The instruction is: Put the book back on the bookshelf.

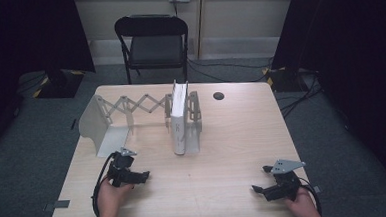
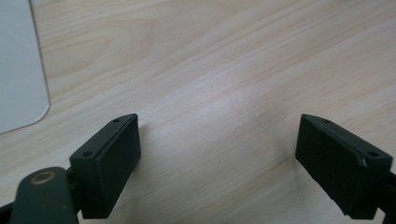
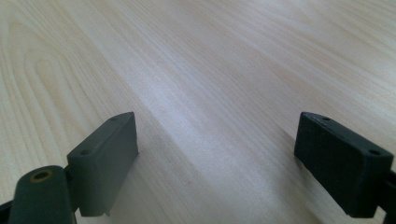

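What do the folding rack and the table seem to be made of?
The folding rack looks like thin sheet metal with a matt pale-grey finish: flat bent end plates and a criss-cross lattice of slim strips. The table looks like light wood or wood-look laminate: grain lines run across its smooth, faintly glossy top. Which one, the pictures leave open.

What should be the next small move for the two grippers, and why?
Probably the left gripper should move forward toward the white book, which stands upright at the right end of the expandable metal bookend rack. Both it and the right gripper rest low at the near edge of the table, jaws open with only bare wood between them, so nothing is held yet.
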Tool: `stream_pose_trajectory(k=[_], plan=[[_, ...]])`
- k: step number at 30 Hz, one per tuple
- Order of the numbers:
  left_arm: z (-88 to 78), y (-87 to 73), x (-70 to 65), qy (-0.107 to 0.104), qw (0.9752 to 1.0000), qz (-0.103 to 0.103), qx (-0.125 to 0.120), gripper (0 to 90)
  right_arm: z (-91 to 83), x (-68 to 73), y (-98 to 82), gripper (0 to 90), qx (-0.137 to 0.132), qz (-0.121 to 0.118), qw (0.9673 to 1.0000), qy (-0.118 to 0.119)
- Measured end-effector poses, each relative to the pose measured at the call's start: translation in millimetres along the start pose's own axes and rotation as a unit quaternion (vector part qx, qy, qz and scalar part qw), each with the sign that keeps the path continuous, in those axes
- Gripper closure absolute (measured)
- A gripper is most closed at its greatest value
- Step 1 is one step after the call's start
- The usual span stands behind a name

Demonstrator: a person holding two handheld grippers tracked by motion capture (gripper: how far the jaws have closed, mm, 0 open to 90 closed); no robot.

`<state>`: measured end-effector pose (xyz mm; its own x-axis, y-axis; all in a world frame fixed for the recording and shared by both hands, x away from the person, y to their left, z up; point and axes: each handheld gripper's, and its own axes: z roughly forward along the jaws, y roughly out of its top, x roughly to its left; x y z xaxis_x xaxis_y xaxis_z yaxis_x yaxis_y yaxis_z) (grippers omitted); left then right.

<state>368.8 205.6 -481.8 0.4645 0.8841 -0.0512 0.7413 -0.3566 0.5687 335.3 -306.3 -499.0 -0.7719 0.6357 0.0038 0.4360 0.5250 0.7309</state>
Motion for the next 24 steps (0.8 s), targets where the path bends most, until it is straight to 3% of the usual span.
stream_pose_trajectory(k=[9, 12, 24], plan=[[1.3, -4.5, 0.0, 0.001, 0.9998, 0.006, -0.017, 10.7, 0.0, 0.0, 0.0, 12.9, 0.000, 0.000, 1.0000, 0.000], [2.1, -5.7, -0.4, 0.005, 0.9996, 0.021, -0.016, 9.7, 0.0, 0.0, 0.0, 12.9, 0.000, 0.000, 1.0000, 0.000], [5.4, -12.2, 1.5, 0.010, 0.9990, 0.019, -0.040, 1.2, -0.2, 0.6, -0.2, 12.9, 0.000, 0.002, 1.0000, -0.002]])
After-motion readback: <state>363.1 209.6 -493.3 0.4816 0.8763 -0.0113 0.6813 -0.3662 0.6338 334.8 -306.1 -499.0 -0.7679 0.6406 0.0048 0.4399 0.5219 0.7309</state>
